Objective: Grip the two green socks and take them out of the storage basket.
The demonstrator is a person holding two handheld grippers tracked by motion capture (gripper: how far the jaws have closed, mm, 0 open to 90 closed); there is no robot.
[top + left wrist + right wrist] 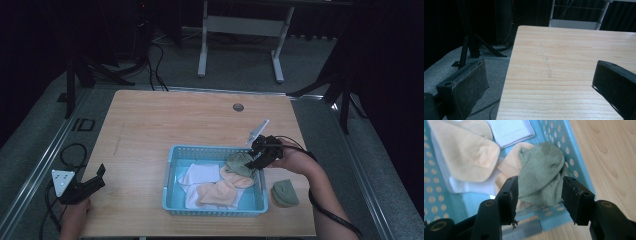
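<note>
A crumpled green sock (541, 170) lies in the right end of the blue perforated basket (574, 162), partly over a peach sock. My right gripper (539, 187) hangs over it with a jaw on either side of the sock, spread wide and not squeezing it. From the high view the right gripper (257, 159) sits above the basket's (215, 211) far right corner, by the green sock (240, 162). A second green sock (285, 192) lies on the table right of the basket. My left gripper (100, 176) rests open at the table's left edge with nothing between its jaws (539, 80).
Peach socks (220, 192) and white socks (200, 174) fill the basket floor. The wooden table (150, 125) has a round grommet (238, 107) near its far edge. Dark stands and cables ring the table on the floor.
</note>
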